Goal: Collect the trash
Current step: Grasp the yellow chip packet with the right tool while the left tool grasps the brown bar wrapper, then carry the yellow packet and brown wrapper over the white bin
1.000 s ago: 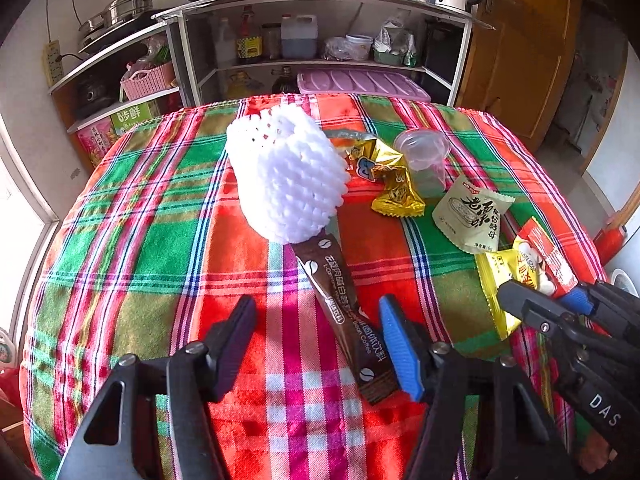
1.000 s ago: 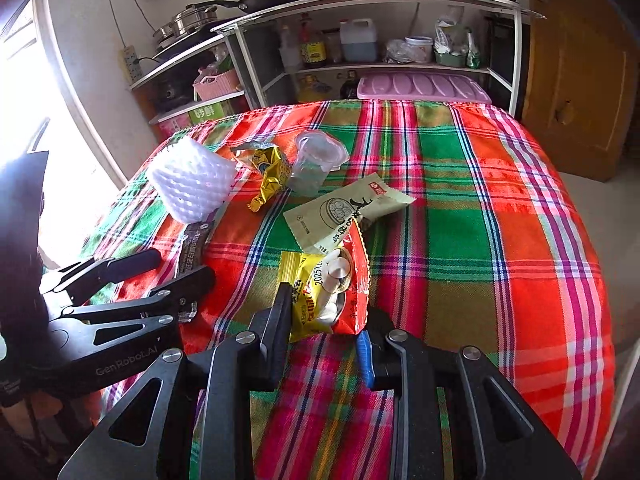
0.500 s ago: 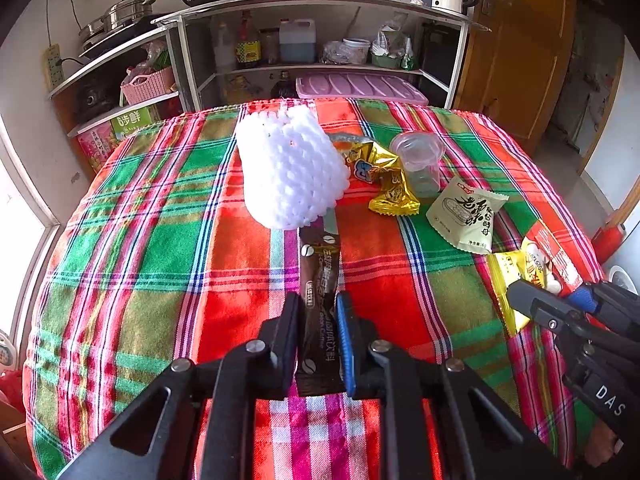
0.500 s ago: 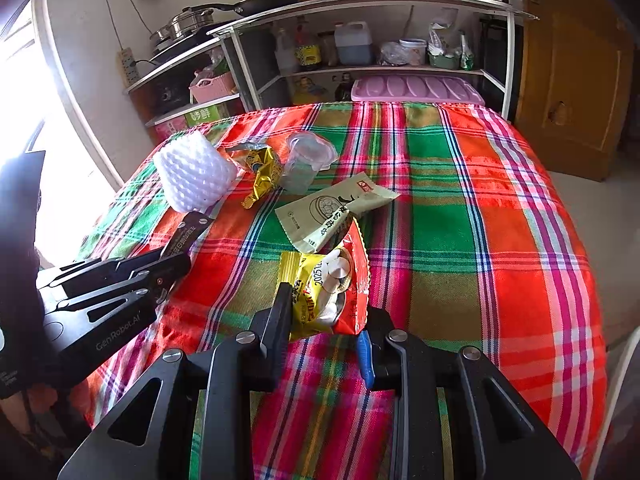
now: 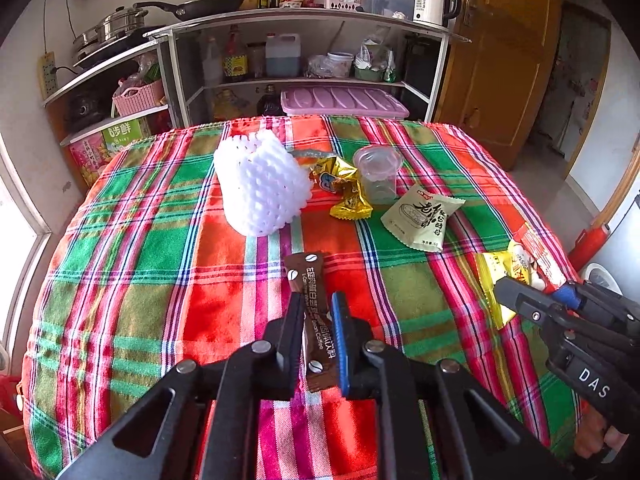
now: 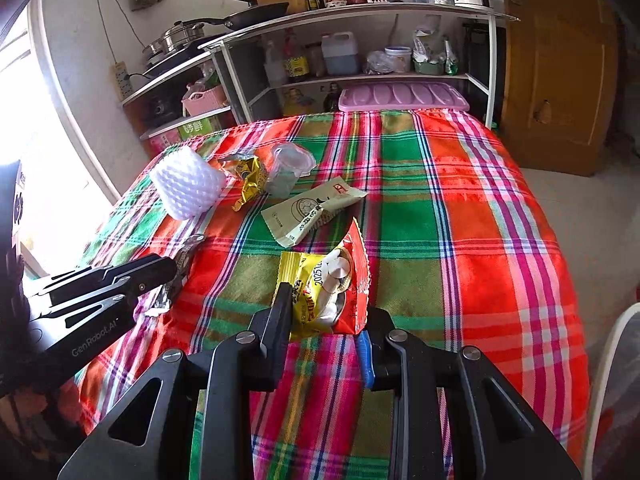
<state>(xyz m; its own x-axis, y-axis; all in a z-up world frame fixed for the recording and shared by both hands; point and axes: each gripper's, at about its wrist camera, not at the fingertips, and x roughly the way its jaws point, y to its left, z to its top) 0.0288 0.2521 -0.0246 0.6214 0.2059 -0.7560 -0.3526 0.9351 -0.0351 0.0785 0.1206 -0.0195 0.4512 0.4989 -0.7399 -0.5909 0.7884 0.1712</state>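
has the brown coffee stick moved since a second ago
Yes. The brown coffee stick then had its far end tucked under the white foam net; now it sits clear of it, nearer, clamped in the left hand-held gripper.

Your left gripper [image 5: 316, 312] hides middle of brown coffee sachet [image 5: 307, 276]. Snack bag [image 6: 332, 288] lower edge tucked behind your right gripper [image 6: 326, 320]. White bin rim [image 6: 612, 364], right of tablecloth [image 6: 440, 216], cut by frame edge. Sachet print too small to read.

We see our left gripper [image 5: 316, 316] at lower centre: black angular arms, silver screws, one blue pad. Our right gripper [image 5: 532, 284], lower right, carries white "DAS" lettering.
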